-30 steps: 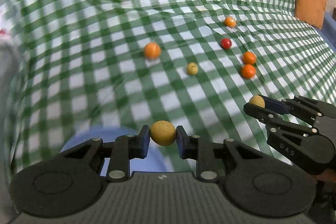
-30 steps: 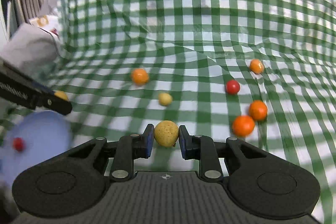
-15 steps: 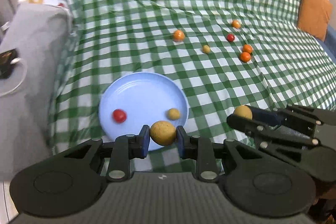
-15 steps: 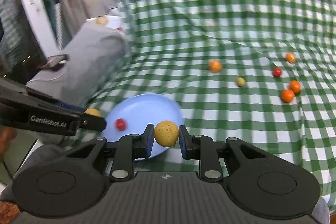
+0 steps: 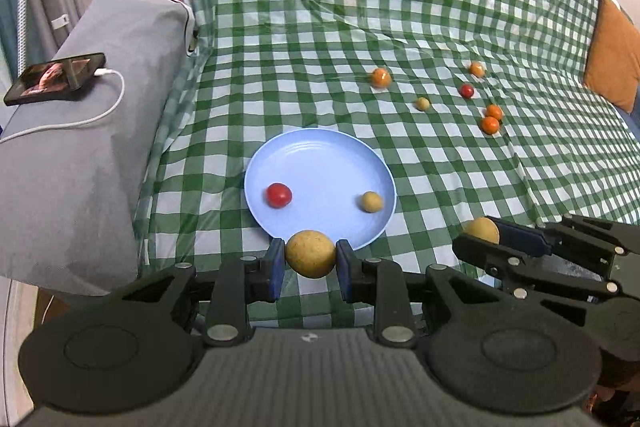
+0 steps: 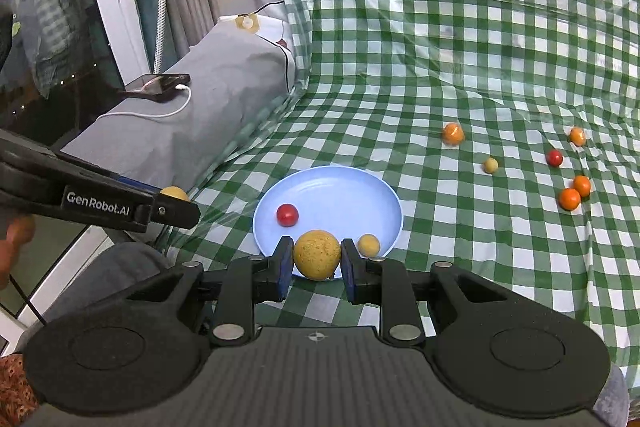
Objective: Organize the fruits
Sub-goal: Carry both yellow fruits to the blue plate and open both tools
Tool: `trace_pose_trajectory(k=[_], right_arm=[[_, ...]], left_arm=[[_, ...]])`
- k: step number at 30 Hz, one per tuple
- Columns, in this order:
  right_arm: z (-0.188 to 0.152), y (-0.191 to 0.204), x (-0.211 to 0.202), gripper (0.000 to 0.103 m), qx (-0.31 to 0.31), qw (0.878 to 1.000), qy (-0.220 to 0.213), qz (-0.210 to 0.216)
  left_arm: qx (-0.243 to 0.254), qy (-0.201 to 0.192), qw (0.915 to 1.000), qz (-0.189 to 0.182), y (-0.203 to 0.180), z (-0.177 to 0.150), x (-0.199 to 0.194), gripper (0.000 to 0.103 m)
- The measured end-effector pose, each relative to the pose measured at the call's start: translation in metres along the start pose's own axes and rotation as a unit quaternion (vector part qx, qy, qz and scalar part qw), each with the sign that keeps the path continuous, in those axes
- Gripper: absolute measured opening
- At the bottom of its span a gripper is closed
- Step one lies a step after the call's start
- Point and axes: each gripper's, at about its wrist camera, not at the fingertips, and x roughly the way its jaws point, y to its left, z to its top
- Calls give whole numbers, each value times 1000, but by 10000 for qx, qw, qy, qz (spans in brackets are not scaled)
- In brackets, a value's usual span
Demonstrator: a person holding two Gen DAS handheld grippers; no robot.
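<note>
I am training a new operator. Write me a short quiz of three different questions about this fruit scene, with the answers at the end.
1. True or false: the blue plate already holds a red fruit and a small yellow fruit.
2. How many fruits lie loose on the checked cloth beyond the plate?
A) four B) six C) eight
3. Fill in: the left gripper and the right gripper each hold a ____ round fruit between the fingers.

Key
1. True.
2. B: four orange, one red, one yellow.
3. Yellow: the left-held fruit and the right-held fruit.
</note>
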Motion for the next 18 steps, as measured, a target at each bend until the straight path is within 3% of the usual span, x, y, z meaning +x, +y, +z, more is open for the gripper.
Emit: trace_pose_trajectory(k=[18], right_arm=[[9, -13, 54, 26, 73, 9990, 408, -191]], left_arm=[[-138, 222, 9997, 27, 10, 32, 58, 29]])
